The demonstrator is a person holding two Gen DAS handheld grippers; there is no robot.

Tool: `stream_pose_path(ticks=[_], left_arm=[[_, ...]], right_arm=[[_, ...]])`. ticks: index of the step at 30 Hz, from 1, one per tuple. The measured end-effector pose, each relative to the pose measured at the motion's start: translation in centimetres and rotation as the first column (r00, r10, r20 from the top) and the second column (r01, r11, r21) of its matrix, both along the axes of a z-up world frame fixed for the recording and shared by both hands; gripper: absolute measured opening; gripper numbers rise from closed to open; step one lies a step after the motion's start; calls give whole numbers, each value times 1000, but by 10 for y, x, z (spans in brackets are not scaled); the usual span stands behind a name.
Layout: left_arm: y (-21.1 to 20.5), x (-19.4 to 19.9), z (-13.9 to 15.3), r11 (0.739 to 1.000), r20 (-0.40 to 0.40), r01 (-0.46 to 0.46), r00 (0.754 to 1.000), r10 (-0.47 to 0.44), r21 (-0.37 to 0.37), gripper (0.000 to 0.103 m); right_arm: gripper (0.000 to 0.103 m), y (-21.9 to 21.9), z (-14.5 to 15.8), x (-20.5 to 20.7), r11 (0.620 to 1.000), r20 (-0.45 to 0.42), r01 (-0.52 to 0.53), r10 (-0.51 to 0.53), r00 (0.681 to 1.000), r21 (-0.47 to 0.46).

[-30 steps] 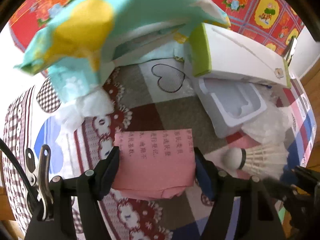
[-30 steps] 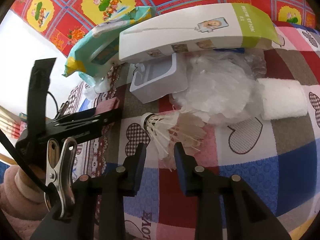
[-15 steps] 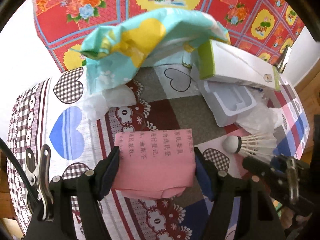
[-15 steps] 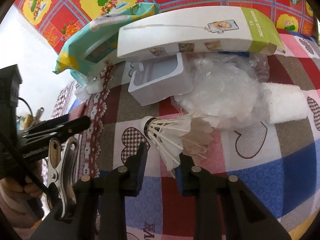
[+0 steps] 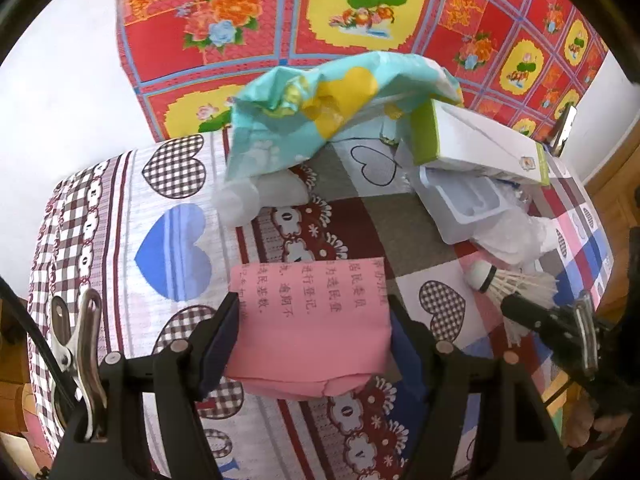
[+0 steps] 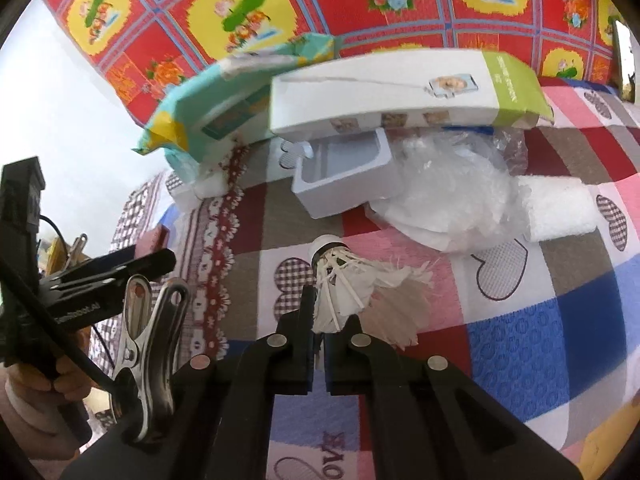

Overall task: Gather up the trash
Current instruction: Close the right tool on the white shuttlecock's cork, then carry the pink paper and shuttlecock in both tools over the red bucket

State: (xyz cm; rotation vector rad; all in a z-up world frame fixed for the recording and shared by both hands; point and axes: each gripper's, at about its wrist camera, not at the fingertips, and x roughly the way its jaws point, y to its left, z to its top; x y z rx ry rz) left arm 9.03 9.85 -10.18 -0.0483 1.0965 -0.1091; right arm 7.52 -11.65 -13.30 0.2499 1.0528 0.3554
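Observation:
My left gripper (image 5: 314, 332) is shut on a folded pink paper (image 5: 308, 320) with printed characters and holds it above the patterned cloth. My right gripper (image 6: 320, 316) is shut on the feathers of a white shuttlecock (image 6: 344, 280), its cork tip pointing away. The shuttlecock also shows in the left wrist view (image 5: 508, 280) at the right, with the right gripper's fingers on it. The left gripper shows at the left of the right wrist view (image 6: 120, 272).
A pile of trash lies further back: a teal and yellow wrapper (image 5: 332, 120), a long white and green box (image 6: 400, 92), a white plastic tray (image 6: 344, 176), crumpled clear plastic (image 6: 452, 196) and a white foam block (image 6: 560, 212). A red flowered cloth (image 5: 320, 12) hangs behind.
My left gripper has pulled back and up with the pink paper, so the pile looks farther. My right gripper has closed on the shuttlecock's feathers.

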Motion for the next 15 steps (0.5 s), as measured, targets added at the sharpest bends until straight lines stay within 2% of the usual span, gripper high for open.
stream_pose_path(ticks=[15], left_arm=[[27,-25,15,1000,39,13,999,-13,-8,73]], right_arm=[[4,4,32,-43,996,70,64,-69,995,66]])
